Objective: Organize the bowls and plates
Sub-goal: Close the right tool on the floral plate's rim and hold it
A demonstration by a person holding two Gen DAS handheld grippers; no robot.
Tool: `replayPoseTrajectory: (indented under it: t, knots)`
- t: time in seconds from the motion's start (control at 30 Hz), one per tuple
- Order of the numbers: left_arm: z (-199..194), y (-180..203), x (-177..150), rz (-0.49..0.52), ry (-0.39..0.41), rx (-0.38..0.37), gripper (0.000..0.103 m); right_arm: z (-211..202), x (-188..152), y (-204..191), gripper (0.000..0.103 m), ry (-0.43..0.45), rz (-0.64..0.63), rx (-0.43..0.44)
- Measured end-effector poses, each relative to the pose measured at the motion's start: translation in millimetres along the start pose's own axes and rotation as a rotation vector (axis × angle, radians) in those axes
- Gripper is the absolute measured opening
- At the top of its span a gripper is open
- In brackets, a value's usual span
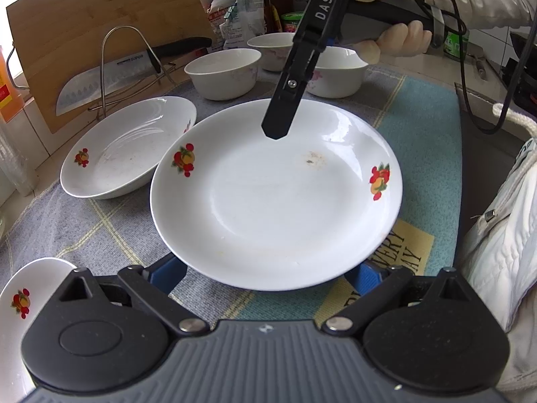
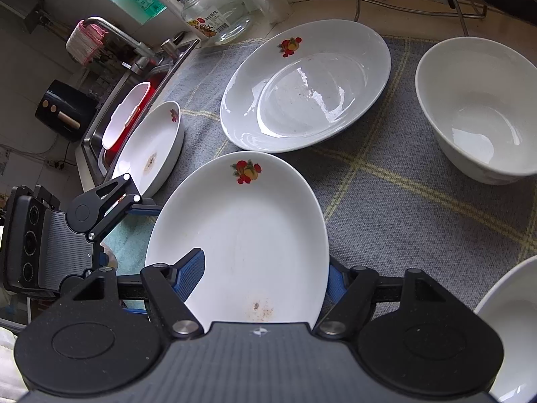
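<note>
A white plate with fruit prints sits on the mat; it also shows in the right wrist view. My left gripper is open, its blue fingers under the plate's near rim on both sides. My right gripper is over the plate's far rim, one blue finger above the plate and the other below its rim, a wide gap between them. A second fruit plate lies behind left. A third lies by the sink. Three white bowls stand behind.
A knife rack with a cleaver and a wooden board stand at the back left. A glass jar and a sink with a red tub are to the left. Bottles and packets line the back wall.
</note>
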State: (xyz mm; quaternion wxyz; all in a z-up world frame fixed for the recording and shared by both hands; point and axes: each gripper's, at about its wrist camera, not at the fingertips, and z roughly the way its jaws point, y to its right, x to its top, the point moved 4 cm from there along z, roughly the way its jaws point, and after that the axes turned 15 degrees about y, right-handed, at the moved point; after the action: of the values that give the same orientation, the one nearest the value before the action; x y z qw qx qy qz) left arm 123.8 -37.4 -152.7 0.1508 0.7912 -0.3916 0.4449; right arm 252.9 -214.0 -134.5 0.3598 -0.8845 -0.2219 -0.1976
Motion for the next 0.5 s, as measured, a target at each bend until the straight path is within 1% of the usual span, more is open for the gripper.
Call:
replayPoseTrajectory:
  t: [0.27,0.5]
  knots:
    - [-13.9,-6.8,3.4,-0.002,0.006,-0.002,0.099,-1.8,6.3,-15.0,0.078,0.009,-0.012,-0.004]
    - [-31.6,-17.9,2.5,0.003,0.010,-0.007,0.099,2.8,14.9,-37.5,0.078,0.021,-0.025,-0.011]
